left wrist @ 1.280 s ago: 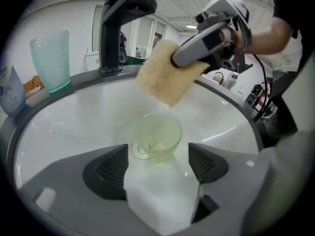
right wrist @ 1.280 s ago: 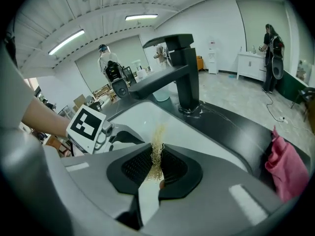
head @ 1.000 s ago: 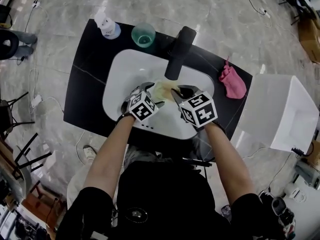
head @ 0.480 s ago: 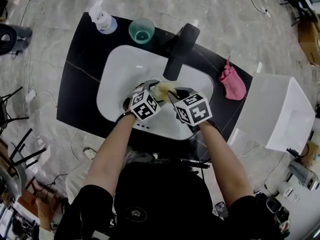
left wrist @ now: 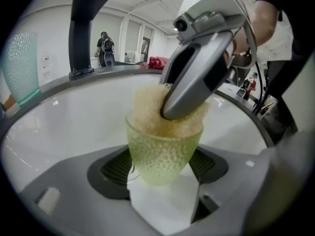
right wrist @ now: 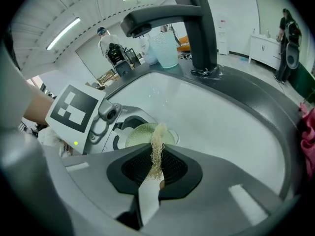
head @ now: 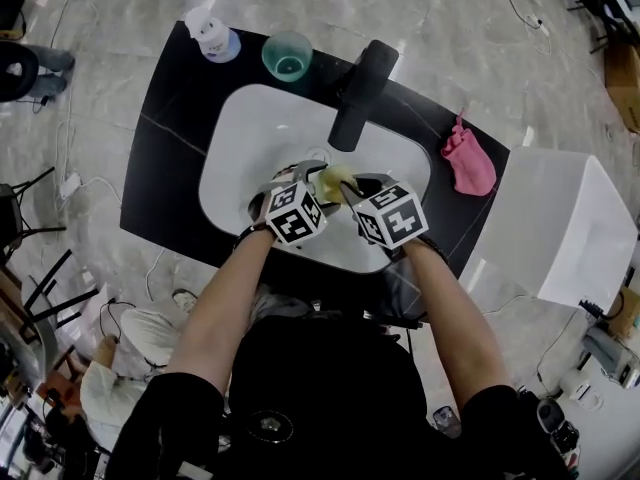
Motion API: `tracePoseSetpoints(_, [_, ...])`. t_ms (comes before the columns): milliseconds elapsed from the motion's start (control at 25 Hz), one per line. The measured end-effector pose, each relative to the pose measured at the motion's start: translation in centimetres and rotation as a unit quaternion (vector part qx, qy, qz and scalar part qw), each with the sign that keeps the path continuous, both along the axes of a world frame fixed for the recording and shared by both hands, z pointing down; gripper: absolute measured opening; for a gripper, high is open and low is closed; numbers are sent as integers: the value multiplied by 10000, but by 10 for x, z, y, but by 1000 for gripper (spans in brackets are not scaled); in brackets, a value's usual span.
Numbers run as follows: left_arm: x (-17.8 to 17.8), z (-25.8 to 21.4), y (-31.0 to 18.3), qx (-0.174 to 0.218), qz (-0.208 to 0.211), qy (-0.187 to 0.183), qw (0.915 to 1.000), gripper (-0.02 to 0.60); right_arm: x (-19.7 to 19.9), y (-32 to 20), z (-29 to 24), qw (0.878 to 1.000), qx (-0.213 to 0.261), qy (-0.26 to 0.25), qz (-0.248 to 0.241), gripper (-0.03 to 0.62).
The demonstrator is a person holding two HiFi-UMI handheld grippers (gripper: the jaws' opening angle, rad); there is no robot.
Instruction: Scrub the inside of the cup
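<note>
Clamping the cup [left wrist: 165,149] steady, the left gripper [left wrist: 163,175] lets the right gripper [right wrist: 155,167], pinching the sponge [left wrist: 147,107], reach inside from 1 o'clock.

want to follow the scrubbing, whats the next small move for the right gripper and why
Probably twist the right gripper a little so the sponge rubs round the cup wall. The sponge sits in the cup's mouth, pinched by the right gripper, and the left gripper grips the cup over the sink.
</note>
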State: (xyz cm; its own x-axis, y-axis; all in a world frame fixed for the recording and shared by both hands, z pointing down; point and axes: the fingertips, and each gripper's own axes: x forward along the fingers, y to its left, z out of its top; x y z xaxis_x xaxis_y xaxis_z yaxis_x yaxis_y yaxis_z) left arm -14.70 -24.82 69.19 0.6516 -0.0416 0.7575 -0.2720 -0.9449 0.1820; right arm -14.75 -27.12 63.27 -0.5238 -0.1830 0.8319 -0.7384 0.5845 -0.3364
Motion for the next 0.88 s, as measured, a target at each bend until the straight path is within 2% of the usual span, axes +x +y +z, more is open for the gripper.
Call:
tracePoseSetpoints(200, [0, -20, 6, 243, 156, -193, 9994, 357, -4, 8, -6, 9982, 209, 96, -550, 43])
tracePoseSetpoints(520, [-2, -41, 20, 641, 383, -586, 9955, 357, -15, 29, -19, 9925, 251, 22, -1198, 43])
tracePoseSetpoints(880, [-15, -48, 27, 840, 445, -887, 9915, 357, -35, 43, -40, 9887, 187, -418, -1428, 43])
